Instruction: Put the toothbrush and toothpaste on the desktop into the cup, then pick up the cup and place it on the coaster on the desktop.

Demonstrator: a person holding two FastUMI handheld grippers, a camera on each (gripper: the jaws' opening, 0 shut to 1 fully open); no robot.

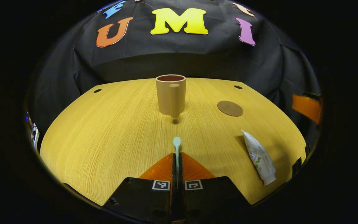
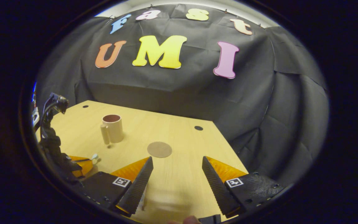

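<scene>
A: Toothbrush (image 1: 176, 149): clamped in left gripper (image 1: 177, 161), pointing straight at the cup (image 1: 170, 95) ahead.
B: Right gripper (image 2: 177, 174): spread, holding nothing. Toothpaste (image 1: 259, 157) lies right of the cup, near the coaster (image 1: 230, 108).

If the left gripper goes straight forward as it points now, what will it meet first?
Probably the cup: it stands directly ahead of the left gripper, whose jaws hold the toothbrush. The desktop between looks free.

Coaster (image 1: 230, 108) right of cup (image 1: 170, 95); toothpaste (image 1: 259, 157) nearer.
</scene>
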